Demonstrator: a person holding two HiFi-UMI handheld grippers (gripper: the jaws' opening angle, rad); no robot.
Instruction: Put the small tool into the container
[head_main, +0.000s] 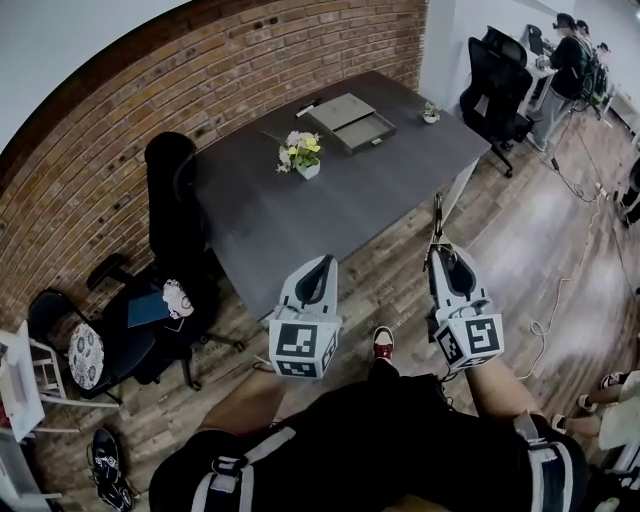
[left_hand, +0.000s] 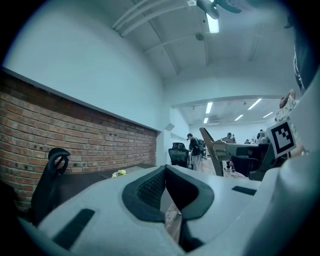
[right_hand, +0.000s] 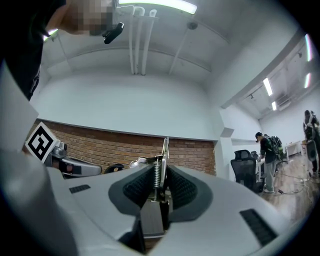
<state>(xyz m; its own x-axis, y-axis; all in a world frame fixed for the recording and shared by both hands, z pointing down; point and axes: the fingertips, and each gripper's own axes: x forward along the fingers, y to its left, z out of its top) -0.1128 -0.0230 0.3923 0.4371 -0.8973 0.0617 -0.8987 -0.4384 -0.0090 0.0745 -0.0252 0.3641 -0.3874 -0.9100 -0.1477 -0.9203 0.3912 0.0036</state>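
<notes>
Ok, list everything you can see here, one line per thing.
table: one, dark grey, along the brick wall
container: one, grey, open, far end of the table
flower pot: one, white with pale flowers, mid-table
small plant: one, green, table's far right corner
office chairs: at least two, black, one left of the table, one beyond it
small tool: one, metal with a spring, in the right gripper's jaws
shoe: one, red, on the wooden floor between the grippers
left gripper: grey, shut, empty
right gripper: grey, shut on the small tool
</notes>
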